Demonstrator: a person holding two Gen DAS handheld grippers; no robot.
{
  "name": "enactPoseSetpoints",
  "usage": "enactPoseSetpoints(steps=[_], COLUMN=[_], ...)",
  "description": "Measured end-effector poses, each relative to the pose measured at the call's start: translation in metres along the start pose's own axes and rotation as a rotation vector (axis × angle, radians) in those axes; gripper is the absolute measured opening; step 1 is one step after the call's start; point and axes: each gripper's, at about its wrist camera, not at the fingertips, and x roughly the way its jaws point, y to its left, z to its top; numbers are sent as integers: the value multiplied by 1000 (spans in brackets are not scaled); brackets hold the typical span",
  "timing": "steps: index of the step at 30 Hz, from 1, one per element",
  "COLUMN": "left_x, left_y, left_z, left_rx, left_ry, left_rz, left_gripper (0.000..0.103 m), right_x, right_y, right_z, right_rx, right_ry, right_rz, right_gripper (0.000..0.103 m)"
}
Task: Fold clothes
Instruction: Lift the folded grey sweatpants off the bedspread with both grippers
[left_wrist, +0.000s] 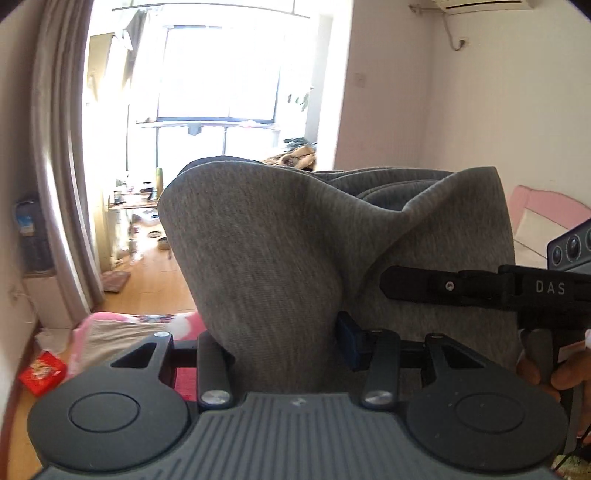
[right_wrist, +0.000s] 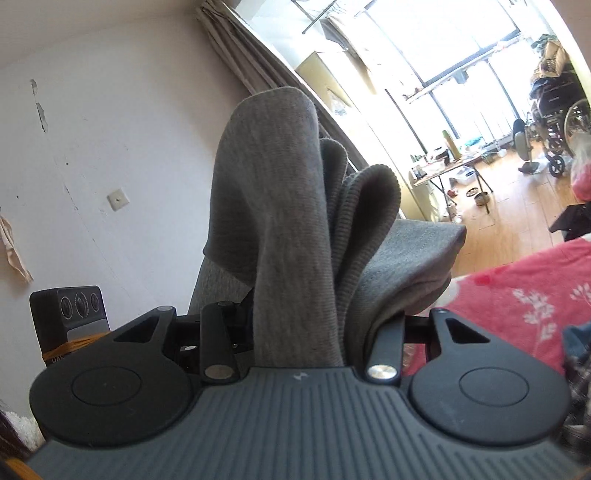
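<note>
Both grippers are lifted above the bed with a grey garment (left_wrist: 280, 251) stretched between them. In the left wrist view the left gripper (left_wrist: 284, 339) has its fingers closed on a broad panel of the grey knit, which rises straight up from between them and fills the middle of the frame; the cloth folds over at the top and dips into a soft valley toward the right. The right gripper (left_wrist: 461, 288) enters that view from the right edge, its black arm marked "DAS" pressed against the fabric, with a person's hand (left_wrist: 554, 373) just visible beneath it. In the right wrist view the right gripper (right_wrist: 299, 332) is clamped on a thicker bundle of the same garment (right_wrist: 280, 206), several layers bunched together, one with a ribbed edge (likely a cuff or hem, though which one cannot be told). The bundle stands upright from the jaws and flops over to the right. Below and to the right lies a red floral bedspread (right_wrist: 517, 295). Behind the cloth are a bright window (left_wrist: 218, 70), grey curtains (left_wrist: 59, 155), a wooden floor (left_wrist: 155, 280), and a wheelchair (right_wrist: 557, 122) at the far end of the room.
</note>
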Motion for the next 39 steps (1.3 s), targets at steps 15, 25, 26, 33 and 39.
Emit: enactPoseSetpoints(steps=[15,25,26,33,39], left_x=[81,156,163,219,268], left_y=[152,275,289,373,415], left_z=[-80,-48,-42,-34,-34], left_rx=[-326,-316,-312,-318,-321], left_ry=[291,292,290,297,344], left_rz=[-54,-166,-179,-176,-160], left_gripper=[45,44,44,44,44], right_x=[147,261,273,365,417], right_y=[-54,-73,-72,-94,-121], right_z=[-94,-93,-93,-113,-135], right_rx=[328,351,348,354,402], right_ry=[289,295,289,232,216], right_rz=[-70,-205,-207,-211,-213], right_gripper=[43,43,43,43,43])
